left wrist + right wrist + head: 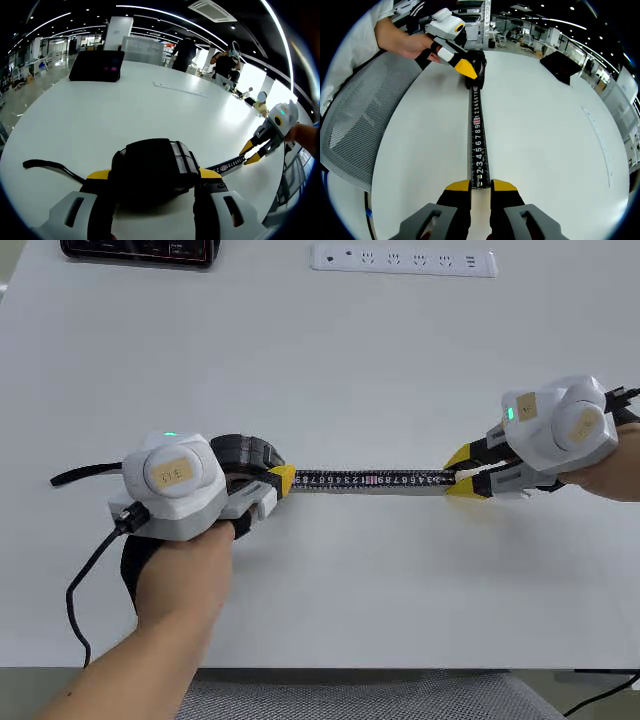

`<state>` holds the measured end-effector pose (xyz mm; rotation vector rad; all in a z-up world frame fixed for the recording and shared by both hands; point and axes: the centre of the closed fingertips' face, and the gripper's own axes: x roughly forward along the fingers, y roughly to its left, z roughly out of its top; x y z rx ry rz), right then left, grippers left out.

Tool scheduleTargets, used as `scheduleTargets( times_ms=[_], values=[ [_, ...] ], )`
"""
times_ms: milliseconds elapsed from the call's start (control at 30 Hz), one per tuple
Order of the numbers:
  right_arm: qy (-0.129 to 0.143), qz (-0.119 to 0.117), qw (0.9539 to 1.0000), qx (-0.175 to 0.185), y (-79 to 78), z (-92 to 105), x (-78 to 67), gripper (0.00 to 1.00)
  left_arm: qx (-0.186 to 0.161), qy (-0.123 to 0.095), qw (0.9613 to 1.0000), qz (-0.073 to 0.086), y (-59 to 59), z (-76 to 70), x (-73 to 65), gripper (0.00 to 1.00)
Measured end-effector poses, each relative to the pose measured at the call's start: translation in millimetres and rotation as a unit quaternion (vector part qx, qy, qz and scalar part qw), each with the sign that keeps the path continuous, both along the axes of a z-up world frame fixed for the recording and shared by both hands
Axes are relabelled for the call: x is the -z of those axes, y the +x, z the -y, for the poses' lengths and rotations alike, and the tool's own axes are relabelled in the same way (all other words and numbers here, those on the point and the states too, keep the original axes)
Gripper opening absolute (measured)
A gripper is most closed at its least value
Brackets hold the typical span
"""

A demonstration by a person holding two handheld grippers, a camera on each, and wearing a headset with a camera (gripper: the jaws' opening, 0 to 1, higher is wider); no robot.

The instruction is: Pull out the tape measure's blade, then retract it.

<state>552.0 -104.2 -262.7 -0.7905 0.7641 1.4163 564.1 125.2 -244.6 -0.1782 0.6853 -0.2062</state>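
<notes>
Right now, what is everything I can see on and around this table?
table: one, white, under everything
tape measure: one, black, left of middle
blade: one, dark with pale numbers, pulled out to the right
strap: one, black, trailing left from the tape measure
power strip: one, white, far edge
flat box: one, black, far left corner
chair: one, grey mesh, near edge
cable: one, black, running from the left gripper
left gripper: one, white with yellow tips, shut on the tape measure
right gripper: one, same colours, shut on the blade's end
left hand: one, holding the left gripper
right hand: one, holding the right gripper
</notes>
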Motion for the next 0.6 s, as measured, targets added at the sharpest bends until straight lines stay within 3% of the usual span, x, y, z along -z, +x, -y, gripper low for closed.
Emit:
scheduleTargets(
  times_ms=[600],
  values=[
    [0.021,-0.012,0.9997,-0.003,-0.2,-26.9,0.6,0.10,0.001,-0.005,1.0000,-0.003,-0.9,0.1,0.1,0.60]
  ],
)
